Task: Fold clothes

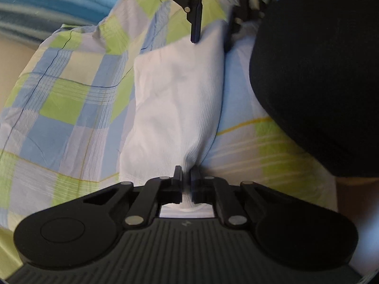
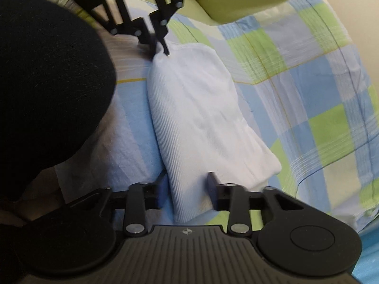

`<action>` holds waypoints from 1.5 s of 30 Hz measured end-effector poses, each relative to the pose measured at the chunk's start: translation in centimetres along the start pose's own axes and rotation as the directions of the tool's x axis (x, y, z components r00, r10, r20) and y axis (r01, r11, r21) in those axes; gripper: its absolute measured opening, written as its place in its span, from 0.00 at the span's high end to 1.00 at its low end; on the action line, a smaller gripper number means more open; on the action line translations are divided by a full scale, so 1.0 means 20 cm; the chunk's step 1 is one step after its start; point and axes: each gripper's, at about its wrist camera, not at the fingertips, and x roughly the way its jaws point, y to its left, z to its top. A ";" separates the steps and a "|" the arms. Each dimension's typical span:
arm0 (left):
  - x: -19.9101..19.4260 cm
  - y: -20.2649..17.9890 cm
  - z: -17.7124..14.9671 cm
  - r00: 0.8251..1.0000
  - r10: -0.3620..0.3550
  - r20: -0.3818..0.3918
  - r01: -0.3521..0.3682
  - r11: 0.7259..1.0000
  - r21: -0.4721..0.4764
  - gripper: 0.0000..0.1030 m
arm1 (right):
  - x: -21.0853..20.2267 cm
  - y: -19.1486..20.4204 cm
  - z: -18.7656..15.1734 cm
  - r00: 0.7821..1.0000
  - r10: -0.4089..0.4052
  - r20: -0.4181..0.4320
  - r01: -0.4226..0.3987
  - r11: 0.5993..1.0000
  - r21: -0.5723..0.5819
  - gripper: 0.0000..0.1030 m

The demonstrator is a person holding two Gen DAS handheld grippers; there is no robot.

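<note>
soft, light white ribbed garment (image 2: 201, 118) on checked bed sheet (image 2: 308, 75); left tool (image 1: 186, 177) pinching one end, right tool (image 2: 187, 189) spread around the other; best gripped at corners.

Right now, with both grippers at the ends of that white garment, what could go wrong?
1. The right gripper is open around the white garment, with only the left gripper shut on it; lifting now would probably let the right end sag and undo the fold.
2. The checked sheet lies just under the cloth; closing low might pinch it too.
</note>
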 end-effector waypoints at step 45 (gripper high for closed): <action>0.13 0.68 -0.44 0.973 -0.139 0.184 0.222 0.359 -0.907 0.71 | -0.03 -0.63 -0.20 0.984 0.062 0.165 -0.167 0.627 0.761 0.55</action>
